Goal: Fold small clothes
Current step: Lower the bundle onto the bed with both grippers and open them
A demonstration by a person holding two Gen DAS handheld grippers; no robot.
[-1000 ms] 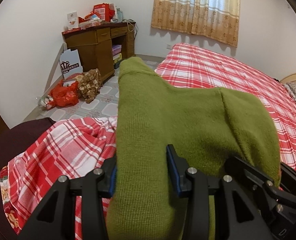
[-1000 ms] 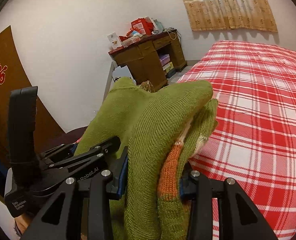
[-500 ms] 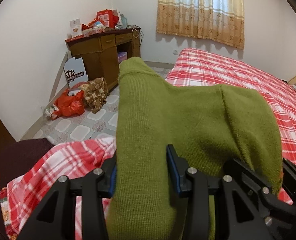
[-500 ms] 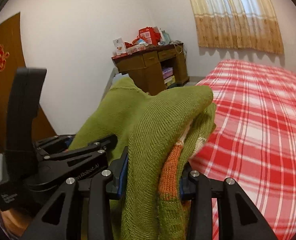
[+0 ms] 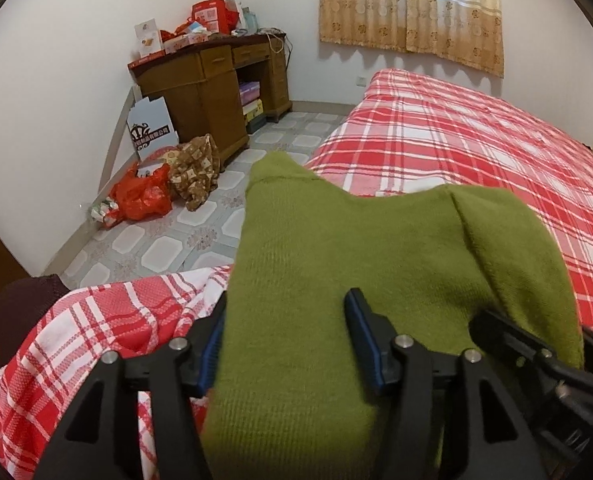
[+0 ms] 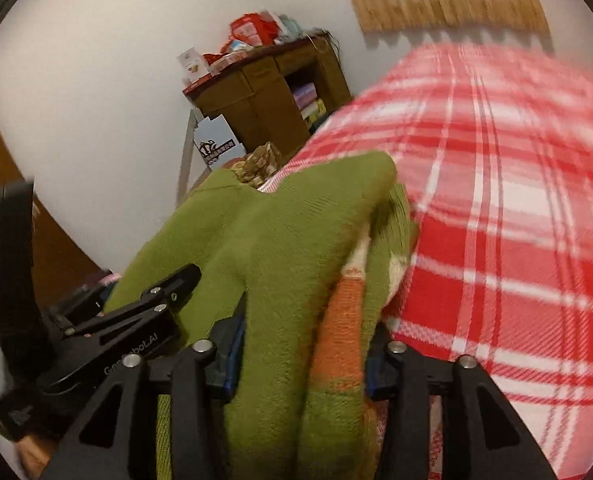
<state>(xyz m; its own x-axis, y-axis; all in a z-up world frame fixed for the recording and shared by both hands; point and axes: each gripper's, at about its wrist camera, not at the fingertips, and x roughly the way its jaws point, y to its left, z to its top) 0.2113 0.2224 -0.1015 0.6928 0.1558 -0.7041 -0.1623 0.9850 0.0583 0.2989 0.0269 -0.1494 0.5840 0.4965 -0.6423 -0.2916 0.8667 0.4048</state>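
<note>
1. The bed (image 5: 476, 152) with its red and white checked sheet is filling the right side of both views, and a rumpled edge of that sheet is lying below the left gripper; this is the only flat surface in reach for laying the garment down.
2. The wooden desk (image 5: 212, 80) is standing against the far wall with boxes piled on top, and a red bag (image 5: 140, 196) is sitting on the tiled floor beside it, well apart from the work.
3. The green sweater (image 5: 336, 264) is hanging in the air over the near corner of the bed, stretched between the two grippers, with an orange and cream band showing in the right wrist view.
4. The left gripper (image 5: 284, 340) is clamping a thick fold of the green knit between its blue-padded fingers.
5. The right gripper (image 6: 300, 356) is also clamping the knit, bunched up with the orange band; this view is blurred, so how many layers it is pinching is probably not readable.
6. To do this step well, the person is best off keeping both grips firm, holding the top edge taut and level, and lowering the sweater flat onto the bed before folding.
</note>
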